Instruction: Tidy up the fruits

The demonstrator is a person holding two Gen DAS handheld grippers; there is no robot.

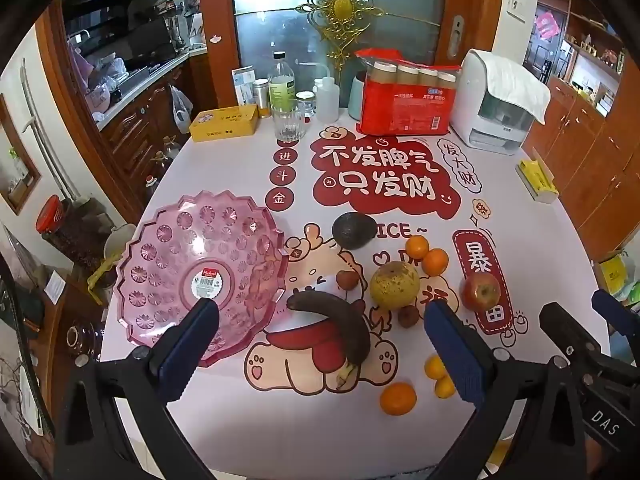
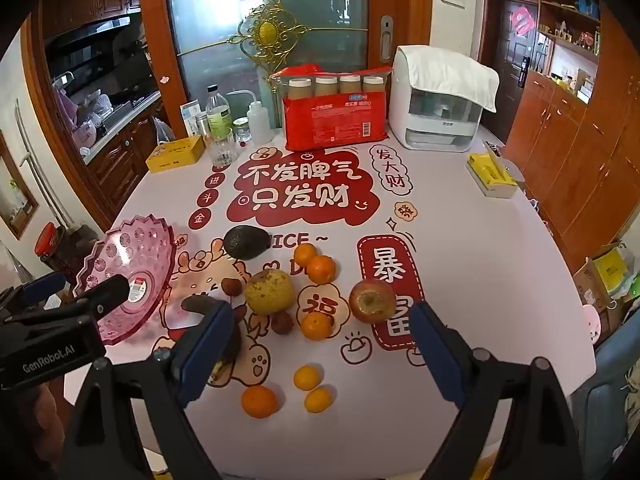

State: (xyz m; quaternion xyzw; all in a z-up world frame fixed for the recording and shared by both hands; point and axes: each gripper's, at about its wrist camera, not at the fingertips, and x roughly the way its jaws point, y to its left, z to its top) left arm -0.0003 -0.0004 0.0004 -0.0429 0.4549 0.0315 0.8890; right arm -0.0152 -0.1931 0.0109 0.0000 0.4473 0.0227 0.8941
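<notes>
Pink plastic makes up the fruit bowl (image 1: 200, 276), and it sits empty on the left part of the table (image 1: 540, 248). All the fruit lies loose beside it: a dark avocado (image 1: 354, 230), a brown old banana (image 1: 336, 326), a spotty yellow pear (image 1: 394, 285), a red apple (image 1: 480, 291) and some little oranges (image 2: 316, 268).

Both grabbers hang above the near edge, tipped down. The left gripper (image 1: 320, 356) is wide open with nothing in it. The right gripper (image 2: 320, 348) is wide open too and holds nothing.

I think things could go wrong here. Round oranges could roll off the table if bumped. That soft banana could squash if squeezed hard. Since the bowl is light and near the edge, a push from a finger might slide it off.
</notes>
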